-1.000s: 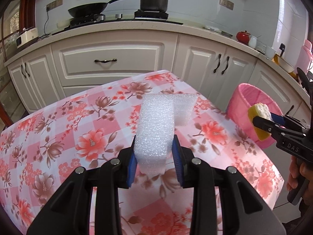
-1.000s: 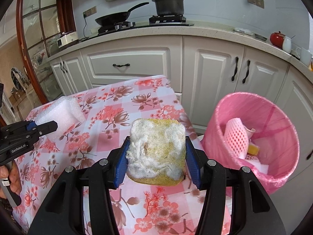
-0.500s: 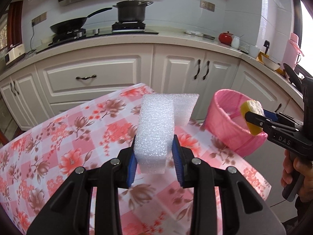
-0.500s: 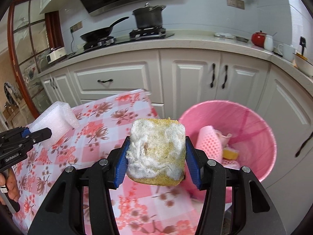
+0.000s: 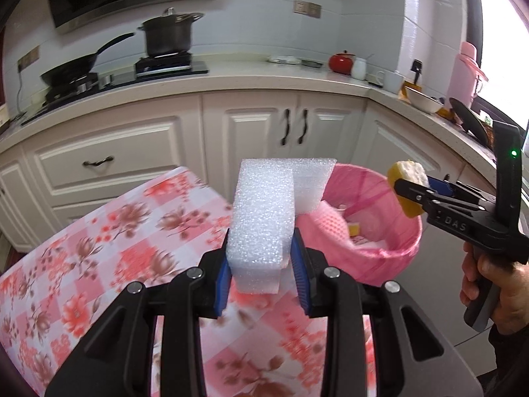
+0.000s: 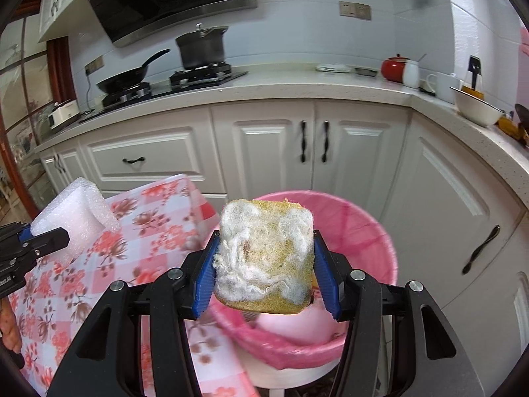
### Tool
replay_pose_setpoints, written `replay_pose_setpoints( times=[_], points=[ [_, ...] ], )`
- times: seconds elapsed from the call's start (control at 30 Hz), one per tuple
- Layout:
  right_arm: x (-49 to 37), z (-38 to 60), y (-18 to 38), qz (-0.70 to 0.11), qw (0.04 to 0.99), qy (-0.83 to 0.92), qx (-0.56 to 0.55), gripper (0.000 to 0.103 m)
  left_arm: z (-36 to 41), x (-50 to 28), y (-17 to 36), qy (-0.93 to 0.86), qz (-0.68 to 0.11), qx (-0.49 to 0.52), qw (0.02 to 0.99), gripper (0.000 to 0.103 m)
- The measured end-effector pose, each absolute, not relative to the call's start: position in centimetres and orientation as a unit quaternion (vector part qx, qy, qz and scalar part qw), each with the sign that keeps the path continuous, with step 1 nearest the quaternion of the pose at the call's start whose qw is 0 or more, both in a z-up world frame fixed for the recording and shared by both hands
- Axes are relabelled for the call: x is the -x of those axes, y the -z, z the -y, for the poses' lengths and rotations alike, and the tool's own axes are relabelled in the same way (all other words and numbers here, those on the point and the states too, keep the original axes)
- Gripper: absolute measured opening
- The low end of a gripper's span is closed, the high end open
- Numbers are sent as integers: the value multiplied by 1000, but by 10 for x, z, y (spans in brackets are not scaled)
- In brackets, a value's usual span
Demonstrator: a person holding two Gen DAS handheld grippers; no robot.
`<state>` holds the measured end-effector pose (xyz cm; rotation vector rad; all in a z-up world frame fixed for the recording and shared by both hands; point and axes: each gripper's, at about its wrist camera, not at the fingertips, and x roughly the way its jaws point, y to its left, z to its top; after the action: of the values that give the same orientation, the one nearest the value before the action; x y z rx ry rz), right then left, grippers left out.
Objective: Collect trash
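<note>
My left gripper [image 5: 261, 261] is shut on a white foam block [image 5: 264, 211] and holds it over the table's right edge, just left of the pink trash bin [image 5: 396, 251]. My right gripper [image 6: 264, 271] is shut on a worn yellow sponge [image 6: 264, 258] and holds it above the pink bin [image 6: 363, 231]. The bin has a pink liner and holds a pink foam net and other scraps. The right gripper with the sponge [image 5: 408, 188] shows over the bin's right rim in the left wrist view. The foam block [image 6: 74, 218] shows at the left in the right wrist view.
The table has a pink floral cloth [image 5: 99, 264] and stands left of the bin. White kitchen cabinets [image 6: 264, 152] stand behind. The counter holds a pan, a pot [image 6: 201, 48], a red pot, cups and a bowl [image 6: 477, 110].
Both grippers have moved right and toward the bin with their loads. The sponge has gone from over the table's edge to above the bin. The foam block has neared the bin.
</note>
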<state>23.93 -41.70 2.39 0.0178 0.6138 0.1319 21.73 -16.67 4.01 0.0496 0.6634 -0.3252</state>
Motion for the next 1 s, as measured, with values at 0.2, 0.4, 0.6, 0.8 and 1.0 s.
replay_pose_setpoints(
  times=[0.2, 0.4, 0.6, 0.8, 1.0],
  points=[
    [-248, 439, -21, -303, 951, -50, -19, 51, 204, -232, -46, 178, -322, -40, 929, 32],
    [-255, 453, -18, -306, 951, -41, -26, 52, 235, -248, -42, 201, -334, -39, 920, 32],
    [-258, 465, -18, -304, 952, -28, -36, 56, 264, -266, -34, 220, -344, -43, 912, 34],
    [-257, 477, -18, -302, 952, -14, -44, 69, 278, -280, -20, 231, -363, -39, 902, 63],
    [-252, 478, -16, -307, 950, -14, -49, 74, 275, -273, -13, 229, -373, -35, 898, 72]
  ],
)
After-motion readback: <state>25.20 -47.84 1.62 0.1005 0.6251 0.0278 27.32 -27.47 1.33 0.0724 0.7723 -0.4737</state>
